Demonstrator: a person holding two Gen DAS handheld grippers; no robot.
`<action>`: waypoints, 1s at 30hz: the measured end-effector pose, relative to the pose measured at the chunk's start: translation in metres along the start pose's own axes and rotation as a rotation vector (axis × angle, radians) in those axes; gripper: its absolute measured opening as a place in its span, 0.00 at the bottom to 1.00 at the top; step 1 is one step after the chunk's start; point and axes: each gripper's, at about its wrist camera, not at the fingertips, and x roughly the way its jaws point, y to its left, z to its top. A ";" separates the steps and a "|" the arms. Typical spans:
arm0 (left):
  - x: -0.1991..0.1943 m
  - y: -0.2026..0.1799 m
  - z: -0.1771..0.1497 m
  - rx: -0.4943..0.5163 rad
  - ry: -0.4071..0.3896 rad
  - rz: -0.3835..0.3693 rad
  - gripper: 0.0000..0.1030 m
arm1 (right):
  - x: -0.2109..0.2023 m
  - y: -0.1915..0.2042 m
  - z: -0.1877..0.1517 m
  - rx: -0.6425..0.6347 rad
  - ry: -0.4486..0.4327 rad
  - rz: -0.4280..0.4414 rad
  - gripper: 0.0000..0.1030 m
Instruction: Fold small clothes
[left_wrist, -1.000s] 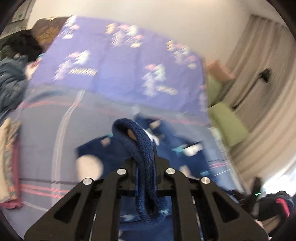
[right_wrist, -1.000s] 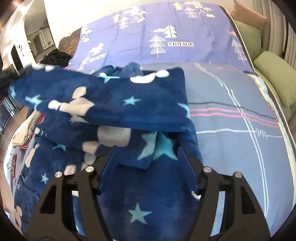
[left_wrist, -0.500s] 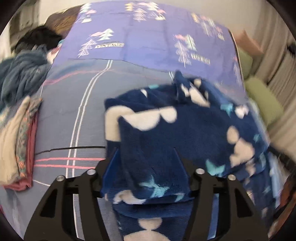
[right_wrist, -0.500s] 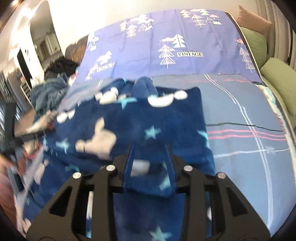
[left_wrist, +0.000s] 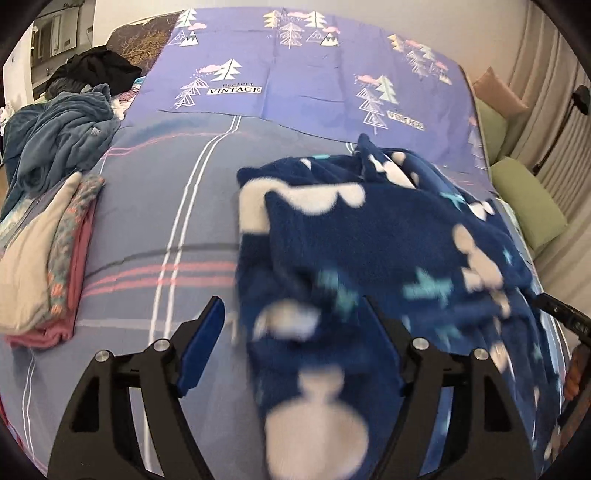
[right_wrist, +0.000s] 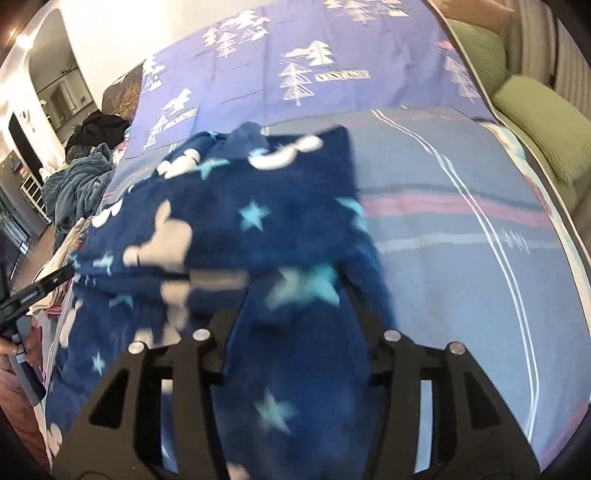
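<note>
Navy fleece, printed with white mouse-head shapes and pale blue stars, is what I am working: a small fleece garment (left_wrist: 369, 236) lying on the bed (left_wrist: 177, 206), doubled over itself with one layer on another. From how it lies, I judge a first fold is made and the piece is not yet a tidy bundle; its far edge is bunched and the lower part spreads loose toward me, so at least one more fold and some smoothing remain.

My left gripper (left_wrist: 291, 325) has its fingers spread wide. The near edge of the fleece lies between them, but the left pad (left_wrist: 201, 343) stands clear of the cloth over bare sheet, so I read it as holding nothing.

My right gripper (right_wrist: 295, 306) is partly open with a thick wad of the same garment (right_wrist: 258, 206) between the fingers. Blur hides the contact, so I cannot tell whether it is pinching the cloth or only resting around it.

Left of the garment, at the bed's edge, sits a folded stack (left_wrist: 44, 258) of cream, patterned and pink pieces, which I take as finished work. Beyond that stack is a loose heap of teal and black clothes (left_wrist: 62, 122), probably still waiting. Past the garment the purple tree-print cover (left_wrist: 295, 66) lies spread out.

No basket, box or other container shows in either view.
</note>
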 end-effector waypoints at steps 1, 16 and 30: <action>-0.009 0.003 -0.011 0.001 0.002 -0.001 0.74 | -0.005 -0.007 -0.009 0.018 0.011 0.002 0.48; -0.072 0.024 -0.130 -0.037 0.160 -0.147 0.74 | -0.074 -0.057 -0.127 0.202 0.106 0.095 0.48; -0.119 -0.016 -0.197 0.125 0.203 -0.234 0.81 | -0.147 -0.041 -0.194 0.151 0.020 0.038 0.43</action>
